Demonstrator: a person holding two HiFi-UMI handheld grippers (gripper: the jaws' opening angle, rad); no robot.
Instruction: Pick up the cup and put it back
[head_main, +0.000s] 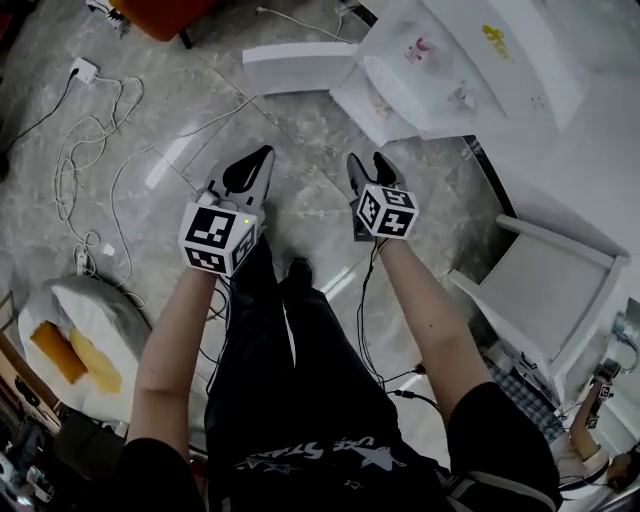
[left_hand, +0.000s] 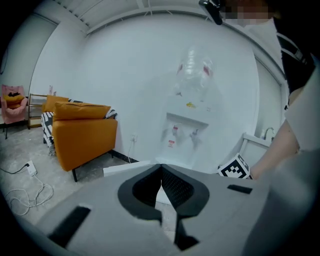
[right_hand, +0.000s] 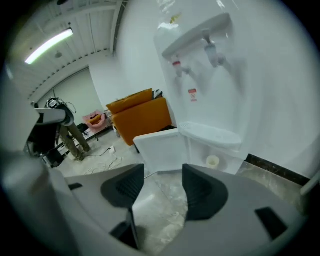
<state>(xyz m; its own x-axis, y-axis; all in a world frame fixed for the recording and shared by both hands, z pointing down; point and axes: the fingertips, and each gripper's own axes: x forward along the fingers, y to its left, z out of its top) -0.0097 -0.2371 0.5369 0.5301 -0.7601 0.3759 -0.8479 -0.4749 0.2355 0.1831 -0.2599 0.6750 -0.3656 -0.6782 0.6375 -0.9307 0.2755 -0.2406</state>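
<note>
Head view: left gripper and right gripper hang over the floor. Left gripper view: jaws together, nothing inside. Right gripper view: jaws apart, empty; the cup sits low in the dispenser, ahead, a bit right. Right gripper looks nearer.

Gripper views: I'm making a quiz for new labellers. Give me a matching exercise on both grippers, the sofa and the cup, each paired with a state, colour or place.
Things:
1. left gripper
2. right gripper
3. sofa
4. cup

Descriptions:
A. inside the open lower compartment of the water dispenser
B. jaws apart, nothing between them
C. orange
D. jaws together, nothing held

Pairs: 1-D, 2-B, 3-C, 4-A
</note>
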